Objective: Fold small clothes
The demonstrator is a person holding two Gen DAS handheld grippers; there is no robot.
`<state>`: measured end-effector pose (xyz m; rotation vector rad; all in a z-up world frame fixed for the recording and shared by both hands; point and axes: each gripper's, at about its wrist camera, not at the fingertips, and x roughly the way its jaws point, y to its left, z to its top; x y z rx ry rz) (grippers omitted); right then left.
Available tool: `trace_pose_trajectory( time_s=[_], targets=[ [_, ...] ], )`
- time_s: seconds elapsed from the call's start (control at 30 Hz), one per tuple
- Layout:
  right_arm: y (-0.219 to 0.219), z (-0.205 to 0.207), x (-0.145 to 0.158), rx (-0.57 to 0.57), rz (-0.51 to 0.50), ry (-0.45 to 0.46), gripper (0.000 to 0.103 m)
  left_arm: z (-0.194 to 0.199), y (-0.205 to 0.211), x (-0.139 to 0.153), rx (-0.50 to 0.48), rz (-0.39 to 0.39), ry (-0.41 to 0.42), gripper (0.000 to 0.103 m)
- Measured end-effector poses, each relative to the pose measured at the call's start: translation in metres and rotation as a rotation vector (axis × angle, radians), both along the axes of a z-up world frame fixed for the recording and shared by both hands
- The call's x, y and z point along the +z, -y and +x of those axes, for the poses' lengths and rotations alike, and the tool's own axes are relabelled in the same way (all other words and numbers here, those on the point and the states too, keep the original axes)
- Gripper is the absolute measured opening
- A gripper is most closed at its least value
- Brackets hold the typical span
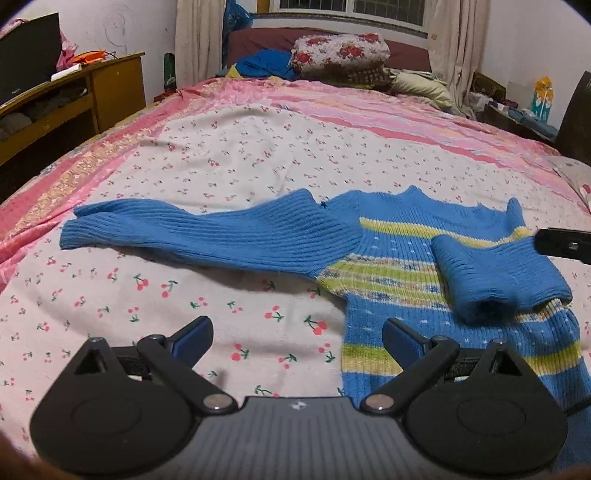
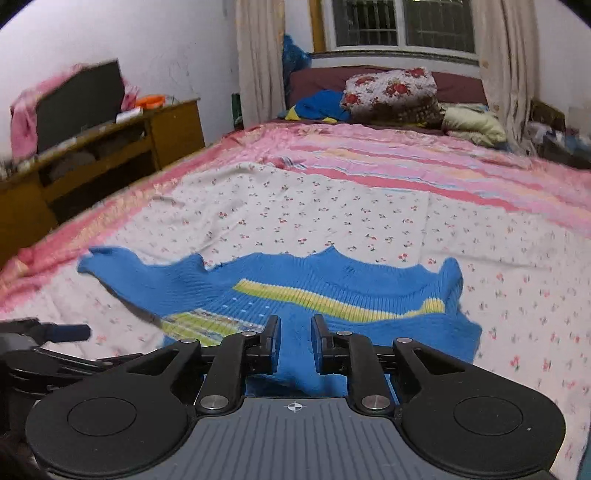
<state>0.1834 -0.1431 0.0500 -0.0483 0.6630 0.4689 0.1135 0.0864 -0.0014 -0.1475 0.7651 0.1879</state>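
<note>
Right gripper (image 2: 294, 345) clamps folded sleeve (image 1: 495, 273); left gripper (image 1: 298, 334) open, empty. Next: pinch cuff (image 1: 79, 230) far ahead-left, fold inward flat.

Blue striped sweater (image 1: 388, 266), one sleeve folded

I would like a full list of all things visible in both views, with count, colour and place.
sweater: one, blue with yellow and green stripes, flat on the bed; one sleeve spread out, other sleeve folded over the body.
bedsheet: one, pale with cherry print, pink striped border, covers the bed.
floral bundle: one, white and red, at the far end of the bed.
blue cloth: one, beside that bundle.
wooden cabinet: one, brown, left of the bed.
window: one, behind cream curtains.
left gripper: black, open, above the sheet.
right gripper: black, closed on the folded sleeve.
</note>
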Motion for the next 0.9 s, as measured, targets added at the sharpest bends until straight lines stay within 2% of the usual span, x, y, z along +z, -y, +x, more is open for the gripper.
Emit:
trace_pose_trajectory(
  time_s=[0.1,0.23,0.3,0.5,0.6,0.7,0.8,0.9],
  targets=[
    [0.006,-0.005,0.003,-0.031,-0.004,-0.002,0.018,-0.003,-0.003,0.004,0.01,0.004,0.009,0.103],
    [-0.003,-0.017,-0.01,-0.014,-0.121,0.007,0.019,-0.008,-0.004,0.006,0.009,0.011,0.014,0.103],
    [-0.008,-0.021,-0.02,-0.002,-0.18,-0.008,0.027,-0.009,-0.004,0.006,0.007,0.011,0.015,0.103],
    [0.006,-0.007,-0.047,-0.097,0.04,-0.215,0.027,-0.013,-0.008,0.005,0.011,0.027,0.018,0.103],
    [0.001,-0.002,-0.061,-0.111,0.059,-0.258,0.027,-0.012,-0.01,0.003,0.016,0.026,0.012,0.103],
    [-0.01,0.006,-0.063,-0.102,0.025,-0.225,0.028,-0.012,-0.012,0.002,0.023,0.031,0.012,0.103],
    [-0.026,0.018,-0.055,-0.099,-0.001,-0.146,0.028,-0.011,-0.015,0.003,0.032,0.031,0.013,0.103],
    [-0.037,0.031,-0.042,-0.08,0.04,-0.087,0.028,-0.012,-0.017,0.004,0.039,0.033,0.014,0.103]
  ],
)
